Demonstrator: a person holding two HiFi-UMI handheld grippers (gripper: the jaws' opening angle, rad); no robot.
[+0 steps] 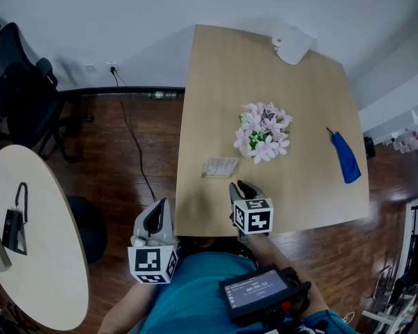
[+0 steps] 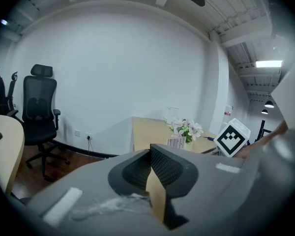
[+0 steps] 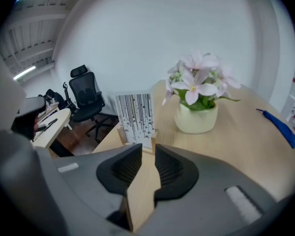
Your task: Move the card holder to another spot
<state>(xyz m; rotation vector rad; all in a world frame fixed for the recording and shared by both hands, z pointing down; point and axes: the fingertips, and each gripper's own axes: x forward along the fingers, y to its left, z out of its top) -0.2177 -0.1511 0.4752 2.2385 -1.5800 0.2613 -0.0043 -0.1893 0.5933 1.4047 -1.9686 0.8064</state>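
Observation:
The card holder [image 1: 220, 167], a small wooden stand with a striped white card, stands on the wooden table [image 1: 306, 200] near its front left. In the right gripper view the card holder [image 3: 134, 118] is upright just beyond the jaw tips. My right gripper [image 1: 245, 190] hovers over the table's near edge just in front of it; in its own view the right gripper [image 3: 148, 154] is open, with a gap and nothing between the pads. My left gripper [image 1: 157, 218] hangs off the table's left side over the floor; the left gripper [image 2: 150, 154] is shut on nothing.
A pot of pink and white flowers [image 1: 262, 132] stands right of the card holder. A blue object [image 1: 346, 156] lies at the right, a white object [image 1: 292, 44] at the far edge. A round table [image 1: 35, 256] and a black office chair [image 1: 17, 89] stand to the left.

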